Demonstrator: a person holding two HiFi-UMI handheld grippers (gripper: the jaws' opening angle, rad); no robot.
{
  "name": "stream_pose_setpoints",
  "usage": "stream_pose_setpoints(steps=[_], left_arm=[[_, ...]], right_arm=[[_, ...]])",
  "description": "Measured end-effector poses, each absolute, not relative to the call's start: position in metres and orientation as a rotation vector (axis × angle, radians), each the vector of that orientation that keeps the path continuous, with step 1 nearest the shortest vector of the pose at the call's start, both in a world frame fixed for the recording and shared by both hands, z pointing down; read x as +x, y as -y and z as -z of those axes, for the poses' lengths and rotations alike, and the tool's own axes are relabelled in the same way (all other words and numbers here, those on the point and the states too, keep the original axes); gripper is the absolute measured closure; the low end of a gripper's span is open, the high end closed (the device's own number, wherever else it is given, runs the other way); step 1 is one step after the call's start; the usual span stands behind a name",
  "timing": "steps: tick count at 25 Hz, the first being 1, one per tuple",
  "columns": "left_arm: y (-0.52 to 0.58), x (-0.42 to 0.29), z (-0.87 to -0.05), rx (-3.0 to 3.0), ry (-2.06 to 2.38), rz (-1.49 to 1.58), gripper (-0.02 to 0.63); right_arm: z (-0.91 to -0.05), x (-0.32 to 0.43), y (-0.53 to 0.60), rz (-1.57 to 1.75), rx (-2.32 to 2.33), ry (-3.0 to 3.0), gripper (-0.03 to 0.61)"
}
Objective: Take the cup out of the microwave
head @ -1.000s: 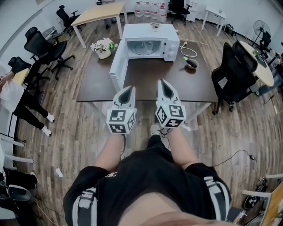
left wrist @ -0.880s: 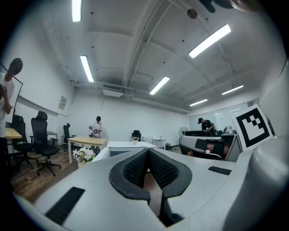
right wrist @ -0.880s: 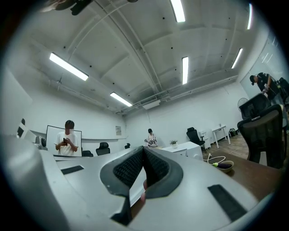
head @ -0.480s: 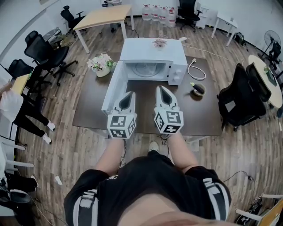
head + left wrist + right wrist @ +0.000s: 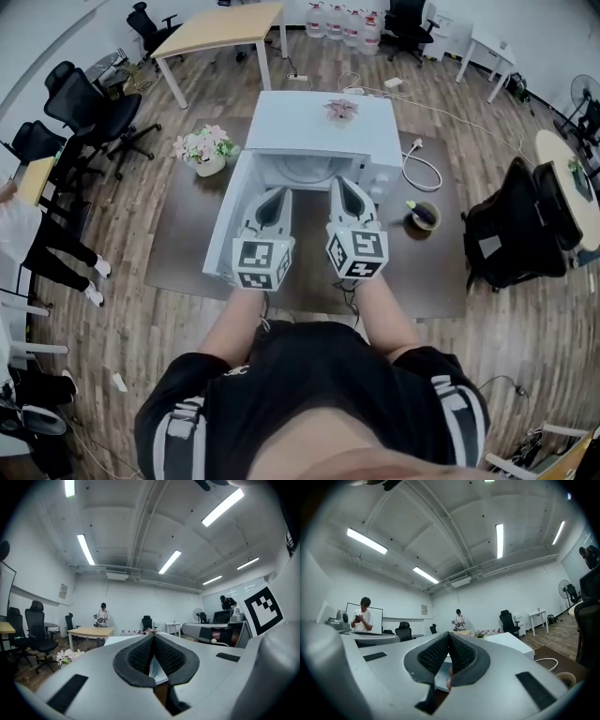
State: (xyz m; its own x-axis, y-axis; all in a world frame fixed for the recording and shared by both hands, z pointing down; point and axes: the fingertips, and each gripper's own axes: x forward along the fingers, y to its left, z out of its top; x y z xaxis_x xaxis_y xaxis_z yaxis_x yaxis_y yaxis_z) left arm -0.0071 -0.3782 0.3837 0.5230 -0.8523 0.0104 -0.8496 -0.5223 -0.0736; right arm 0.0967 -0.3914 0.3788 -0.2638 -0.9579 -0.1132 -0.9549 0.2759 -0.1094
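Note:
The white microwave (image 5: 319, 122) stands on the dark brown table (image 5: 183, 253) with its door (image 5: 223, 230) swung open to the left. Its cavity (image 5: 305, 169) shows a glass turntable; I cannot make out the cup inside. My left gripper (image 5: 278, 192) and right gripper (image 5: 341, 184) are held level side by side just in front of the opening. Both are shut with nothing between the pads. In the left gripper view the left gripper (image 5: 153, 635) points at the microwave, as does the right gripper (image 5: 448, 633) in the right gripper view.
A pot of flowers (image 5: 206, 150) stands left of the microwave and a small flower (image 5: 340, 110) lies on top. To the right are a white cable (image 5: 422, 173) and a dark bowl (image 5: 422, 216). Office chairs (image 5: 511, 234) surround the table.
The view has closed in on the table. Both grippers have travelled forward together, from the table's near edge up to the microwave's open front, staying shut.

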Motion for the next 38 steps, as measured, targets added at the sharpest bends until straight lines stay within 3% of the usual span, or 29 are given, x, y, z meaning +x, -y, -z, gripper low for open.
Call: stream_pose_setpoints(steps=[8, 10, 14, 18, 38], left_arm=[[0.415, -0.02, -0.384, -2.712, -1.506, 0.079, 0.611], [0.422, -0.023, -0.385, -2.721, -1.501, 0.074, 0.611], [0.432, -0.03, -0.392, -2.737, -1.524, 0.087, 0.611], [0.438, -0.038, -0.4, -2.744, -1.566, 0.095, 0.611], [0.464, -0.052, -0.442, -2.733, -1.645, 0.241, 0.611]], right_arm=[[-0.38, 0.097, 0.429, -0.052, -1.883, -2.288, 0.572], [-0.386, 0.093, 0.44, -0.062, -1.907, -2.294, 0.47], [-0.4, 0.083, 0.458, -0.047, -1.934, -2.326, 0.328], [-0.423, 0.074, 0.472, -0.011, -1.951, -2.381, 0.267], [-0.563, 0.073, 0.584, 0.279, -2.177, -2.46, 0.25]])
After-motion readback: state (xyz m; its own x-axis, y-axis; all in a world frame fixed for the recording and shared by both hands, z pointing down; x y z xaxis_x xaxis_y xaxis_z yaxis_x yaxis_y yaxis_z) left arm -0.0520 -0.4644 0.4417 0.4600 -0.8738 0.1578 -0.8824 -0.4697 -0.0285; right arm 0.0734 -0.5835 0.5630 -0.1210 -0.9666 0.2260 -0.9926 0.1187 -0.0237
